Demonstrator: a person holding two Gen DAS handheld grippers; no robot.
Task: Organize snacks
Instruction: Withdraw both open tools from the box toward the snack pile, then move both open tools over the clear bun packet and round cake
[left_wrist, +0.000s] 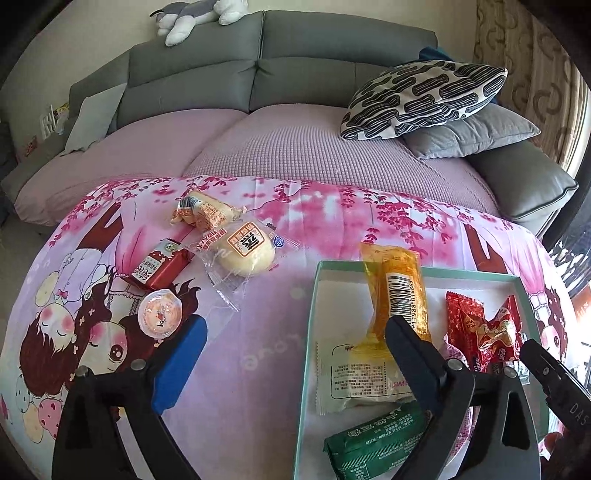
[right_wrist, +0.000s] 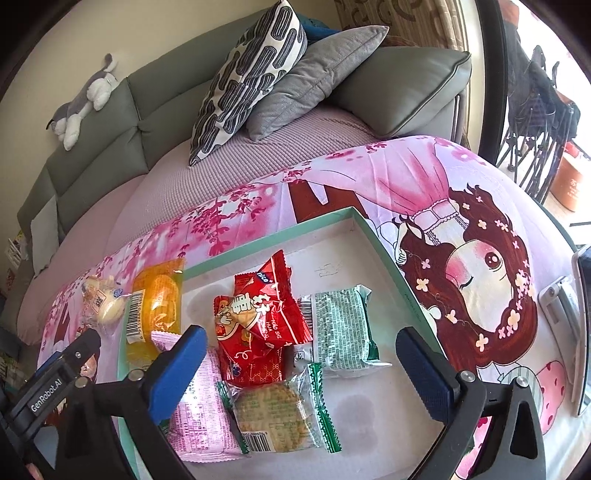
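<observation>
A teal-rimmed white tray (left_wrist: 313, 295) lies on a pink cartoon cloth. Over its left part my left gripper (left_wrist: 295, 332) stands open with nothing pressed between its pads. Its right finger hides the near end of an orange packet (left_wrist: 400, 284) that leans over the tray's rim. Left of the tray lie a wrapped bun (left_wrist: 245, 251), a red packet (left_wrist: 159, 269), a jelly cup (left_wrist: 159, 314) and an orange-white wrapped snack (left_wrist: 205, 214). My right gripper (right_wrist: 301, 339) hangs open above the tray (right_wrist: 388, 254), over red packets (right_wrist: 258, 314), a grey-green packet (right_wrist: 340, 332), a wrapped cracker (right_wrist: 273, 413) and a pink packet (right_wrist: 199, 410).
A grey sofa (left_wrist: 295, 55) with a purple cover stands behind the table. It bears a patterned cushion (left_wrist: 424, 98), a grey cushion (right_wrist: 314, 77) and a plush toy (left_wrist: 195, 14). A white device on a stand (right_wrist: 576, 332) sits at the table's right edge. Folded chairs (right_wrist: 535, 122) stand beyond.
</observation>
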